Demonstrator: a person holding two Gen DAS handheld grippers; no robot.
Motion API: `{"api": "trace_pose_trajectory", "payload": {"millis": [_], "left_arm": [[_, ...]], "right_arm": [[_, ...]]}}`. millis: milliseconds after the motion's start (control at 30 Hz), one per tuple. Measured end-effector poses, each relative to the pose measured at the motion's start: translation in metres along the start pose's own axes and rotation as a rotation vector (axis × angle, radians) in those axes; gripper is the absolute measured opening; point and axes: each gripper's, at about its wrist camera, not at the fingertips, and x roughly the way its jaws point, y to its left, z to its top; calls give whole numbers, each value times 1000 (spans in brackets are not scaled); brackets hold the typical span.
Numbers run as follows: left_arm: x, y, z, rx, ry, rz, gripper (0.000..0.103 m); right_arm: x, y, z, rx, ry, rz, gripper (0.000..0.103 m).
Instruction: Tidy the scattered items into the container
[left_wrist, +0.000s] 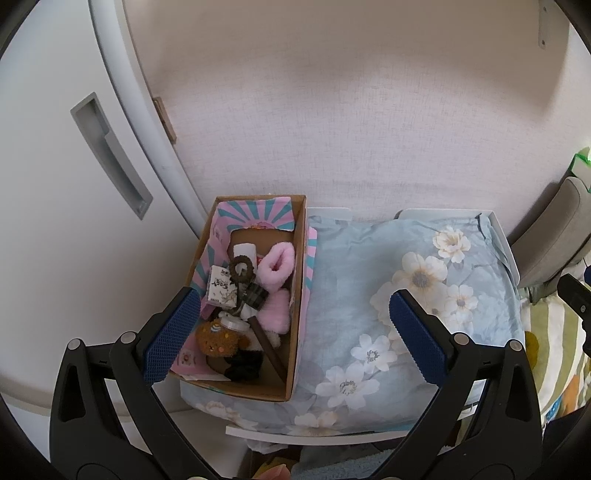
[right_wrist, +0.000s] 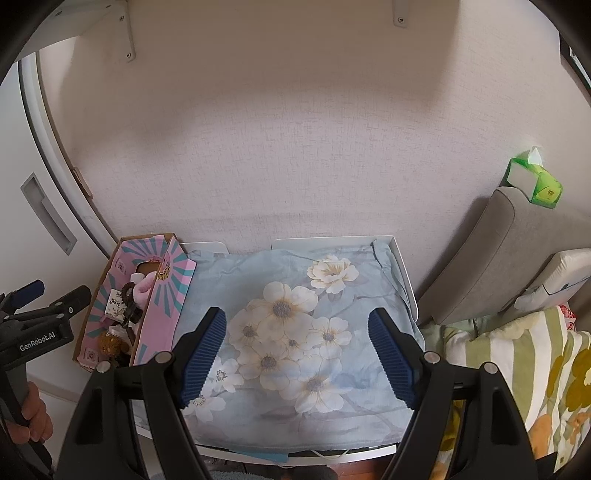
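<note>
The left gripper (left_wrist: 291, 328) hovers with its blue-padded fingers (left_wrist: 171, 334) spread wide and nothing between them, over the near part of the cardboard box (left_wrist: 297, 317) and the cloth beside it. The right gripper (right_wrist: 297, 356) is likewise spread and empty, held above the middle of the floral cloth (right_wrist: 295, 332) that covers the white table (right_wrist: 400, 273). Both point forward and down toward the wall.

The box stands at the table's left edge, its long side running from the near edge toward the wall, its pink-and-teal printed flaps open. Inside lie the gathered items: a pink fuzzy sock (left_wrist: 277, 266) near the far end, a dark ring-shaped hair tie (left_wrist: 242, 267) next to it, a small white printed carton (left_wrist: 221, 290) against the left wall, a brown plush toy (left_wrist: 216, 338) at the near end, a brown stick (left_wrist: 266, 343) leaning along the right side, and something black (left_wrist: 242, 365) at the near corner. The cloth itself carries no loose items in either view.

The left wrist view looks straight into the box; the right wrist view sees mostly its outer flap and only a slice of the contents. The right wrist view alone shows the person's left hand (right_wrist: 35, 413) gripping the handle of the left gripper at the far left, a green tissue pack (right_wrist: 535, 181) on a grey cushion (right_wrist: 491, 258) to the right, and shelf brackets (right_wrist: 127, 33) on the wall above. A white cabinet door (left_wrist: 55, 184) with a recessed handle stands left of the table.
</note>
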Motion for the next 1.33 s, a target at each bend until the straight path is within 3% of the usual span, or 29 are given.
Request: {"api": "trace_pose_trajectory", "payload": {"millis": [1333], "left_arm": [[2,1,2,28,0,0,102]], "right_arm": [[2,2,0,3,3,-1,76]]}}
